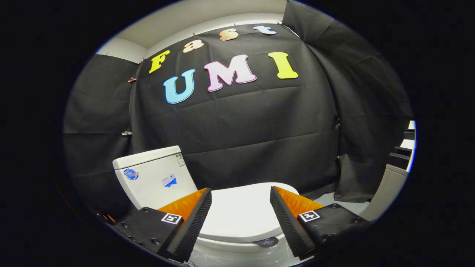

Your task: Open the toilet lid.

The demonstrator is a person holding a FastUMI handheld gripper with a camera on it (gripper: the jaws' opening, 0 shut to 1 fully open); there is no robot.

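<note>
A white toilet stands before the black cloth wall, its tank [154,178] to the left beyond the fingers. The white lid [241,211] lies flat and closed over the bowl, seen from its side. My gripper [240,194] hovers above the lid with its fingers wide apart; the lid's top shows between them. Nothing is held between the fingers and neither finger touches the lid as far as I can tell. A small dark round label [266,242] sits on the bowl's rim just below the lid edge, between the fingers.
Black cloth closes the booth behind and on both sides of the toilet. A grey-white panel [386,189] with dark steps or shelves stands at the right, beyond the right finger. Pale floor [345,202] shows past the toilet on the right.
</note>
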